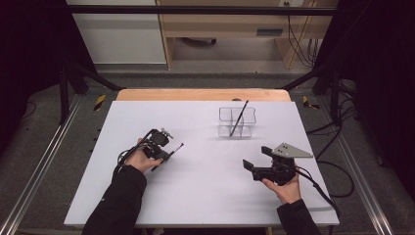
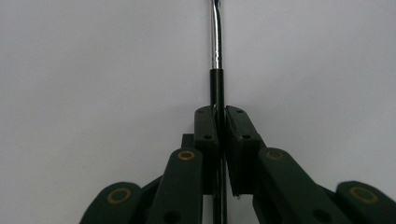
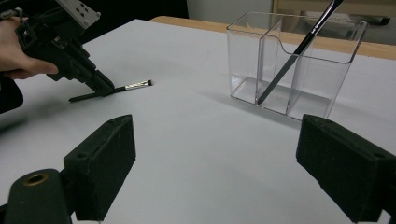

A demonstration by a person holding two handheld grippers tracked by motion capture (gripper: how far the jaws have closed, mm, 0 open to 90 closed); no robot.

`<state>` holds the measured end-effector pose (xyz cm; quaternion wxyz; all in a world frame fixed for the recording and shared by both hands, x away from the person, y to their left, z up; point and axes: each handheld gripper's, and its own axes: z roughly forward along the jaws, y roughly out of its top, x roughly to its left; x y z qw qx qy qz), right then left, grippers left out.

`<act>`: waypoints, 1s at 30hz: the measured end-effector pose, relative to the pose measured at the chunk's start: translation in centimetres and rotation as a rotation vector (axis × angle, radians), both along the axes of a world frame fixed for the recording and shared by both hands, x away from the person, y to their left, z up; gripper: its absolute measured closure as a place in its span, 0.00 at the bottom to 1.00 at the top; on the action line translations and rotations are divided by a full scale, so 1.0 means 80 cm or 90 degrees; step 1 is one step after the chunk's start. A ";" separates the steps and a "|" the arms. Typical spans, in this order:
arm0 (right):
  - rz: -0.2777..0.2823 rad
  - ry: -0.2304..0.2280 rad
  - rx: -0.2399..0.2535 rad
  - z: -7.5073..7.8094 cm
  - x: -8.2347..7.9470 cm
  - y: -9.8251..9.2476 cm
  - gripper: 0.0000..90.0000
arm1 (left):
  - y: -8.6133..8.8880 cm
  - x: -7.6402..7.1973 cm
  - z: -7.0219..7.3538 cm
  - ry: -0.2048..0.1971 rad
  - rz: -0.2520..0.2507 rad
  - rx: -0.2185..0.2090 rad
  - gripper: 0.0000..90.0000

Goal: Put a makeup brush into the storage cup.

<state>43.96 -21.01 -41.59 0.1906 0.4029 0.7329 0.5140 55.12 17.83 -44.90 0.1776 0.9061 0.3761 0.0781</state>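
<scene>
A clear divided organizer (image 1: pixel 237 122) stands upper right of centre on the white desk (image 1: pixel 205 186), one black brush (image 3: pixel 299 51) leaning inside a compartment. At left centre, the left gripper (image 1: pixel 164 152) has its fingers clamped on a second brush (image 2: pixel 216 70) lying on the desk. The right gripper (image 1: pixel 254 159), lower right, has wide, empty fingers.

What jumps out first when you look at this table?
The clear plastic organizer stands near the far middle of the white table, with one dark brush leaning inside it. At the left, the left gripper is shut on a second brush that lies low against the table, its silver collar and tip poking out past the jaws. At the right, the right gripper waits with jaws wide open and nothing between them.
</scene>
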 end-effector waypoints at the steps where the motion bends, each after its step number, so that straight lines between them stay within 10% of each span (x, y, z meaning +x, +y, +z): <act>1: 0.000 -0.001 0.000 0.000 0.000 0.000 0.14 | 0.000 0.000 0.000 0.001 0.002 -0.001 0.92; 14: -0.001 -0.002 0.004 0.001 -0.001 -0.001 0.14 | 0.003 -0.009 0.014 -0.044 -0.005 -0.008 0.93; 30: 0.002 -0.001 0.011 0.002 -0.001 0.002 0.14 | 0.020 -0.045 0.046 -0.128 0.010 -0.095 0.93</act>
